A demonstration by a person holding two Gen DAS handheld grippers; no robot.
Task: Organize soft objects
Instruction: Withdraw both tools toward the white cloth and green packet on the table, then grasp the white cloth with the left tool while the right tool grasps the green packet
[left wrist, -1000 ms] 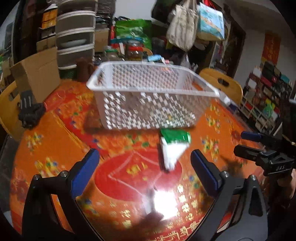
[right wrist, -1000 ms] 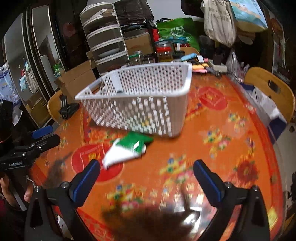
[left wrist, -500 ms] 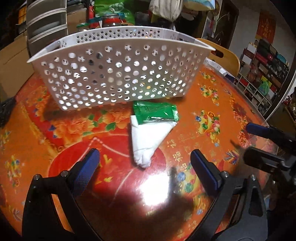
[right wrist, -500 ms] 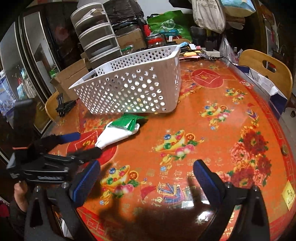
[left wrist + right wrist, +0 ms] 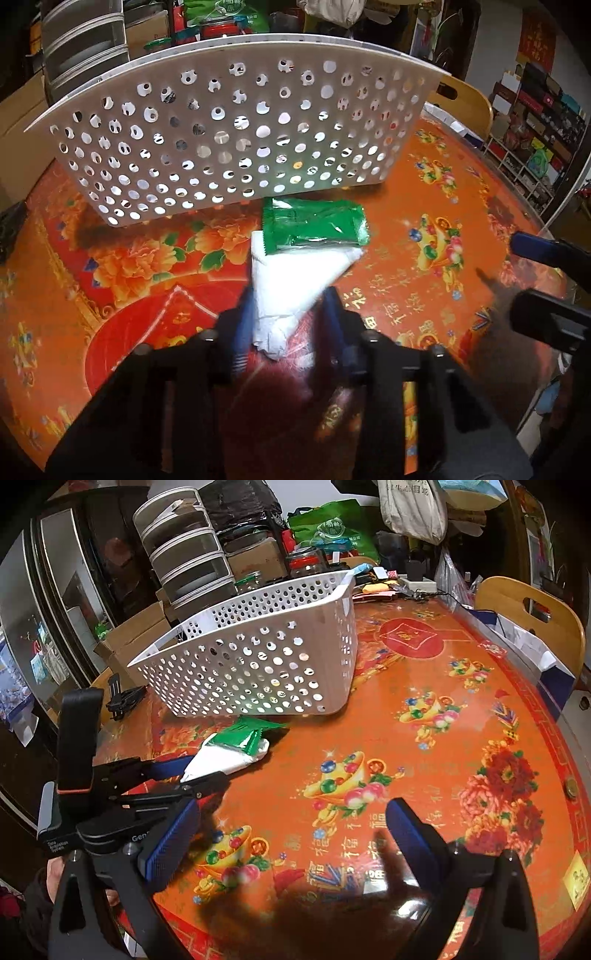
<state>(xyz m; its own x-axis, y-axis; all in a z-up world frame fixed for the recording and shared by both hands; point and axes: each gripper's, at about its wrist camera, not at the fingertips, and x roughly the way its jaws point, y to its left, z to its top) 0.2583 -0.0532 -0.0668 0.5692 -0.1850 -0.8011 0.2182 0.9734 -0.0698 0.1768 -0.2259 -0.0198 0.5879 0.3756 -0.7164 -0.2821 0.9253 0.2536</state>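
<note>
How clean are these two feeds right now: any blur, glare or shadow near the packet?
Left wrist view: left gripper fingers motion-blurred as the jaws close on the white packet; green packet sharp, basket bowed by fisheye. Right wrist view: dark shadow across the tablecloth below the open right gripper; dim lamp glare there.
</note>
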